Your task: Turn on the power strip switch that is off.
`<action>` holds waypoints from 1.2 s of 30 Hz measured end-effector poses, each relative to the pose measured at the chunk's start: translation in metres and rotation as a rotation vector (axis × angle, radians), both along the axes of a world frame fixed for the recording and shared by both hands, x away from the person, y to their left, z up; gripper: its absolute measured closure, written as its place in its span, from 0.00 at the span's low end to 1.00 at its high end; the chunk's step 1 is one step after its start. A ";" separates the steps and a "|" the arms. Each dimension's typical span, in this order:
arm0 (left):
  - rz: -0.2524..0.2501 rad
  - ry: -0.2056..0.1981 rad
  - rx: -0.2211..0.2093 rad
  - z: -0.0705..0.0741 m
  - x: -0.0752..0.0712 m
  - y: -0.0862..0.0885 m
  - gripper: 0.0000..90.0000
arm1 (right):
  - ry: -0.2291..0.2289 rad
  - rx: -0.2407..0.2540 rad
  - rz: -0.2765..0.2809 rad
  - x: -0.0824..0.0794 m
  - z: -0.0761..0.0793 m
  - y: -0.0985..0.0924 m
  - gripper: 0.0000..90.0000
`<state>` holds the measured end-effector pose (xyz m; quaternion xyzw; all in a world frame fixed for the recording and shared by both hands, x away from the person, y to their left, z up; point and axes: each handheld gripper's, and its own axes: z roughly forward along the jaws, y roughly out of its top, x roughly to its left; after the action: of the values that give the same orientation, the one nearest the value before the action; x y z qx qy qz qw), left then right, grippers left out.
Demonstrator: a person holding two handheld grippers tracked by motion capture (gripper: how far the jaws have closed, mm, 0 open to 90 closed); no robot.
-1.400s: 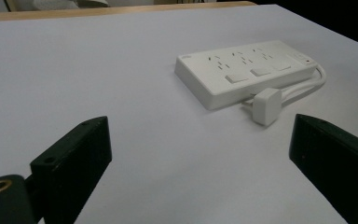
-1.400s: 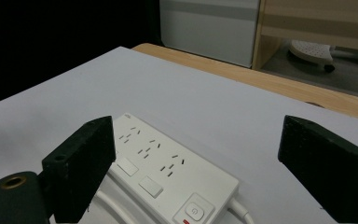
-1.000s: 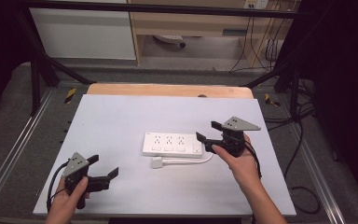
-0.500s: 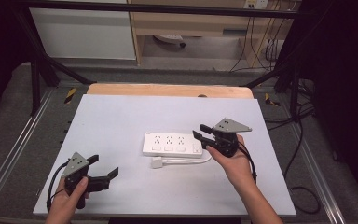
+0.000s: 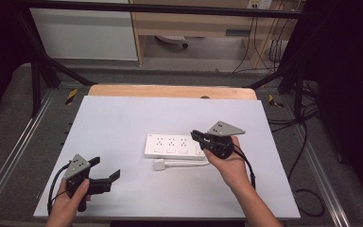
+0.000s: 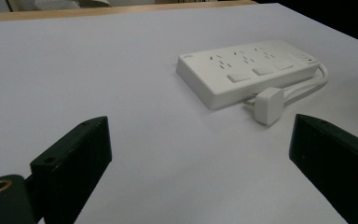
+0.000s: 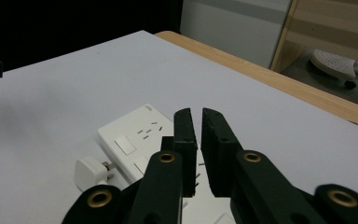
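A white power strip (image 5: 172, 145) (image 6: 247, 70) (image 7: 130, 135) lies flat near the middle of the white table (image 5: 123, 118). Its white plug (image 5: 159, 165) (image 6: 268, 105) (image 7: 91, 172) rests just in front of it on a looped cable. My right gripper (image 5: 194, 135) (image 7: 196, 114) hovers over the strip's right end, its jaws having just closed to a thin slit with nothing between them. At the front left, my left gripper (image 5: 106, 168) (image 6: 200, 133) is held open and empty, pointing toward the strip from well short of it.
A wooden strip (image 5: 170, 91) runs along the table's far edge. Metal frame rails (image 5: 19, 142) flank the table. Cables (image 5: 302, 142) trail over the floor at the right. White cabinets and a shelf stand beyond the table.
The right gripper has moved left over the strip's right end and dropped slightly, and its jaws have gone from open to shut. The left gripper has stayed still.
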<state>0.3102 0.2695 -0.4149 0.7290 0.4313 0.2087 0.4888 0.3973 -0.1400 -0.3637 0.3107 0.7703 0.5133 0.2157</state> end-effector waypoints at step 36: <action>0.001 0.004 0.004 0.000 0.001 0.000 0.06 | 0.067 -0.040 0.030 0.015 -0.032 0.029 1.00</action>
<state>0.3110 0.2695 -0.4154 0.7304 0.4321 0.2082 0.4863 0.4120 -0.1105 -0.3956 0.3117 0.7919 0.4902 0.1884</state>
